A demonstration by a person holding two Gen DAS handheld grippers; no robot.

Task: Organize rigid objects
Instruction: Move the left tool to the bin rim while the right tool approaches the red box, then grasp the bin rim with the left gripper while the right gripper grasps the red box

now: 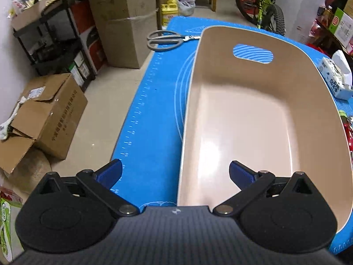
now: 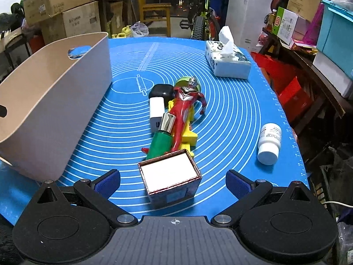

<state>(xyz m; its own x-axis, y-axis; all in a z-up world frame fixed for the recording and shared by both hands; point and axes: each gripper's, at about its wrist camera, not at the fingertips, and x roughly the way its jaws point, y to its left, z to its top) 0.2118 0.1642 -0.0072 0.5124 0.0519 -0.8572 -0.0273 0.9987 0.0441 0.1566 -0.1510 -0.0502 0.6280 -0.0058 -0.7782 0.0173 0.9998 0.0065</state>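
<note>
Through the left wrist camera, my left tool [image 1: 175, 174] hangs wide open with nothing in it, straddling the near rim of the empty beige plastic bin [image 1: 249, 119]. The bin sits on the blue silicone mat [image 1: 152, 110] covering the table, and grey-handled scissors [image 1: 167, 40] lie beyond its far left corner.

Through the right wrist camera, my right tool [image 2: 173, 182] is also spread wide and empty. A small open-topped square box [image 2: 171, 177] stands between its fingers, untouched. Behind it lie a green bottle with a gold cap [image 2: 162, 138] and a red figurine [image 2: 184, 112]; a white pill bottle [image 2: 269, 143] lies to the right.
</note>
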